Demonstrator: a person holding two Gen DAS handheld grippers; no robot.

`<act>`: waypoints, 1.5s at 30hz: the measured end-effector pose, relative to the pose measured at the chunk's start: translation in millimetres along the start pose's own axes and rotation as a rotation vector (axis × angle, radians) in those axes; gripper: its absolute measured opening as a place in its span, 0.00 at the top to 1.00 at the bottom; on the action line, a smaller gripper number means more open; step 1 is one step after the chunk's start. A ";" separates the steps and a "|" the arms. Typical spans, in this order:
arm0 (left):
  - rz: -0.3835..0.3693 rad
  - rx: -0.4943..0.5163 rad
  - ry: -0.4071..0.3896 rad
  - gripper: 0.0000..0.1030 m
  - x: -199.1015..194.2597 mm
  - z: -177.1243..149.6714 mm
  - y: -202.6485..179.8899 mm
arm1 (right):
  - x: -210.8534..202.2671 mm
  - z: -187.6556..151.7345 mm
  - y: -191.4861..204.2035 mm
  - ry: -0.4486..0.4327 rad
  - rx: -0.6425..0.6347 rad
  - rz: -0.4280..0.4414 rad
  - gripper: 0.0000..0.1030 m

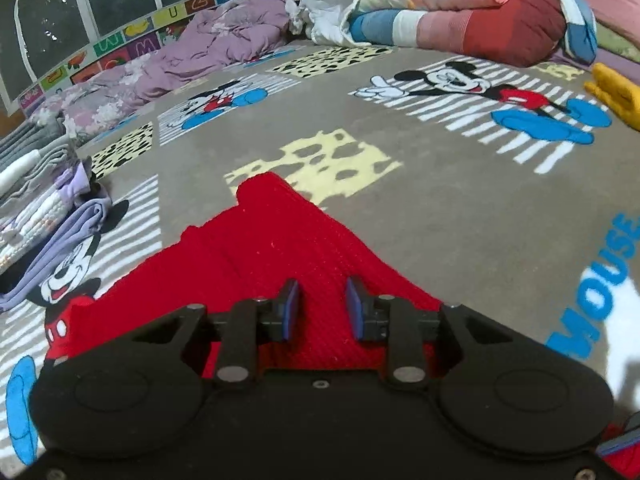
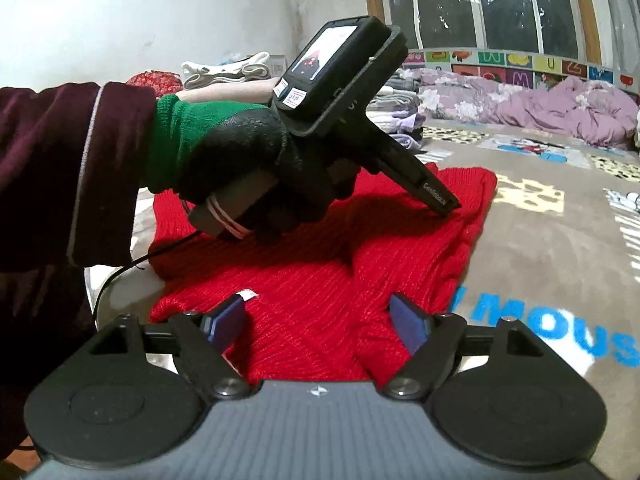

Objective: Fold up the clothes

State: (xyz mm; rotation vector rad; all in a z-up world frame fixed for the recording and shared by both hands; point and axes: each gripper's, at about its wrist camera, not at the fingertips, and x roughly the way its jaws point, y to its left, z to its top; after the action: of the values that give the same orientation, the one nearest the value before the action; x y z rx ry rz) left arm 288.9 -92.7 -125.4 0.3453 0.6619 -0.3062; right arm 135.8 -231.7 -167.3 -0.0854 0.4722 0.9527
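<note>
Lit evenly from overhead indoors; dark window [image 2: 520, 4] at one o'clock. Cast soft shadow on red sweater [image 2: 320, 280]. Bent strongly at edges, blurred slightly toward corners.

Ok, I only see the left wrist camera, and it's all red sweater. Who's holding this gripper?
Observer: A gloved hand, green at the cuff, holds the left gripper, and its tip touches the red sweater.
Operator: Where's my other gripper?
Observer: The right gripper is open over the sweater's near edge.
Operator: Does the sweater have a tag?
Observer: Yes, a small white label shows beside the right gripper's left finger.
</note>
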 end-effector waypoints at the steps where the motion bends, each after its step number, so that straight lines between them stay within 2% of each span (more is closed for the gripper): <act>1: -0.001 -0.014 0.006 0.74 1.2 0.5 0.9 | 1.6 0.3 0.2 0.003 0.001 0.001 0.21; 5: -0.010 -0.068 0.037 0.72 -3.4 7.1 6.2 | 1.9 1.9 6.1 0.005 -0.009 -0.001 0.15; 7: -0.011 -0.126 0.027 0.59 -19.6 8.7 11.6 | -2.8 1.3 9.0 -0.023 -0.012 -0.003 0.15; 8: -0.018 -0.171 0.008 0.41 -31.0 7.3 15.9 | -5.2 1.0 10.4 -0.037 -0.013 -0.003 0.15; 9: -0.025 -0.215 -0.010 0.32 -42.4 5.8 20.1 | -9.4 2.0 7.9 -0.064 0.009 0.007 0.16; 12: -0.053 -0.355 -0.041 0.31 -73.9 -14.6 36.8 | -29.4 2.5 4.0 -0.142 0.045 0.010 0.17; 16: -0.037 -0.554 -0.053 0.31 -115.5 -60.6 67.0 | -40.7 -2.3 -0.5 -0.145 0.088 -0.002 0.17; 23: 0.059 -0.882 -0.110 0.30 -189.6 -145.6 121.1 | -52.6 -6.6 -16.3 -0.180 0.265 0.019 0.17; 30: 0.171 -1.148 -0.158 0.30 -232.6 -194.4 158.8 | -60.8 -9.0 -39.4 -0.269 0.480 0.010 0.17; 33: 0.187 -1.254 -0.156 0.30 -237.1 -211.3 164.3 | -67.4 -15.6 -55.5 -0.321 0.611 0.008 0.17; 39: 0.168 -1.321 -0.136 0.31 -228.2 -230.4 162.9 | -78.7 -28.6 -78.9 -0.396 0.795 0.000 0.16; 45: 0.157 -1.335 -0.204 0.34 -218.0 -240.2 167.4 | -82.2 -30.7 -76.7 -0.398 0.812 -0.002 0.16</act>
State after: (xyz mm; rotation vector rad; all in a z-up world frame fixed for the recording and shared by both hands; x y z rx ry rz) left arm 59.6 191.2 -126.5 -0.8980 0.5108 0.2811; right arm 146.4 -347.7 -170.2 0.8227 0.4557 0.6928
